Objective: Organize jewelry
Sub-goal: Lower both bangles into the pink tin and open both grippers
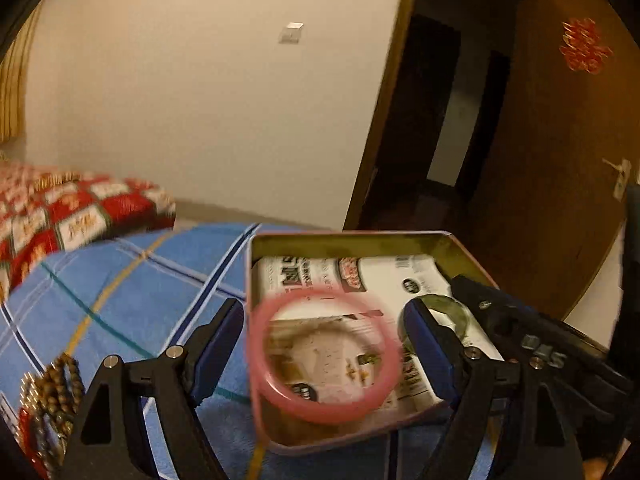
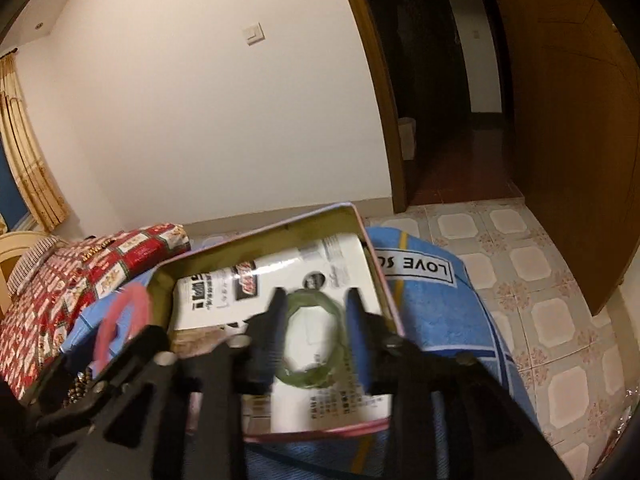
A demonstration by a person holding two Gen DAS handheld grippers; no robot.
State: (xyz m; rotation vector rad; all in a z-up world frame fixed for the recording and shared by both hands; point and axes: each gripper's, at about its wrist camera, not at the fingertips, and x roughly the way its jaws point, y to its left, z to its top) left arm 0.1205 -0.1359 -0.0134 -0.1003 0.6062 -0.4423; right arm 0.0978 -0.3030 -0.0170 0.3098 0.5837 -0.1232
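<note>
An open tin (image 1: 348, 237) with a pink rim sits on a blue checked cloth (image 1: 120, 280), with a printed white packet (image 1: 384, 280) lying inside. My left gripper (image 1: 322, 320) reaches over the tin's near left corner. A pink bangle (image 1: 260, 360), blurred, spans the gap from one blue pad to the other. The right wrist view shows the same bangle (image 2: 105, 332) at that gripper's tip, beside the tin (image 2: 260, 237). My right gripper (image 2: 316, 306) hangs open over the tin. A green bangle (image 2: 298, 376) lies on the packet between its fingers, also seen as the green bangle (image 1: 450, 308).
Strings of brown wooden beads (image 1: 56, 392) lie on the cloth at the near left. A folded red patterned quilt (image 1: 60, 208) lies behind them. To the right are a tiled floor (image 2: 520, 280), a dark doorway and an open wooden door (image 2: 568, 140).
</note>
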